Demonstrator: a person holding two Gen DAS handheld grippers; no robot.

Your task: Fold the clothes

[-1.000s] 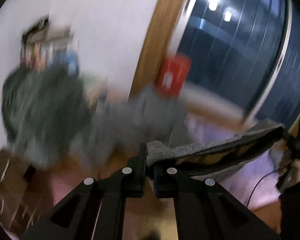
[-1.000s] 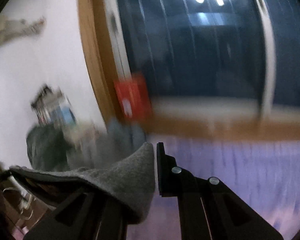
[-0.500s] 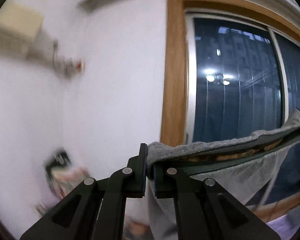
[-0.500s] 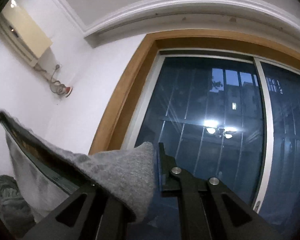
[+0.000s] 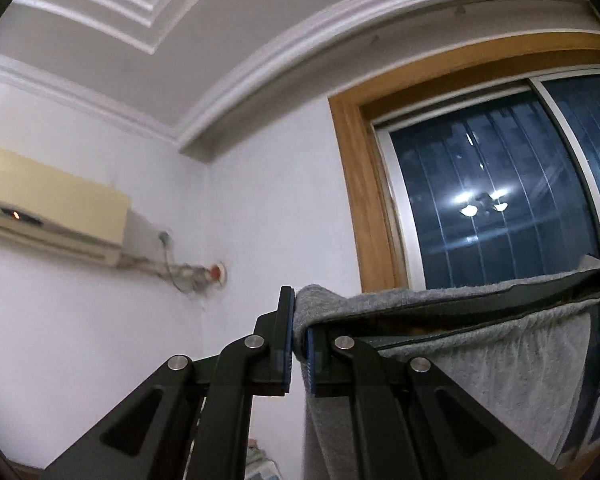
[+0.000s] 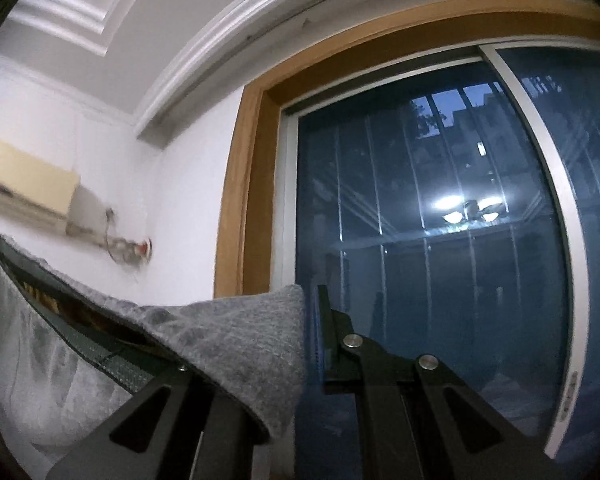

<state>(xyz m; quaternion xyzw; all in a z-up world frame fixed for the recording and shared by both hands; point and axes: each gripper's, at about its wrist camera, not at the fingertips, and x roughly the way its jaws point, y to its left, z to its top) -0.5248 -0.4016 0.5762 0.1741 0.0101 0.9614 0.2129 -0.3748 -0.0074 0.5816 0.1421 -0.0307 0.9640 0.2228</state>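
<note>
— Right, nearest first: what grips the cloth?

— Both tools. The left gripper (image 5: 298,344) has its jaws pressed together on one corner of the grey garment (image 5: 480,344), and the right gripper (image 6: 310,332) pinches the other corner (image 6: 244,332) the same way, with fabric draped over its left finger.

— Which way does the garment run?

— Its top edge stretches taut between the two grippers, roughly level, so the long axis goes left to right. The rest hangs straight down below that edge as a pale, loose panel. A dark inner band shows along the fold just under the top edge.

— And the pose of the tools?

— Both point forward and tilt upward, held high, side by side and well apart. No hand shows in either view.

— Any containers?

— I cannot see any. Far beyond the cloth stand a white wall with an air conditioner (image 5: 52,208) on the left and a wood-framed window (image 6: 440,220), dark outside, on the right.
</note>
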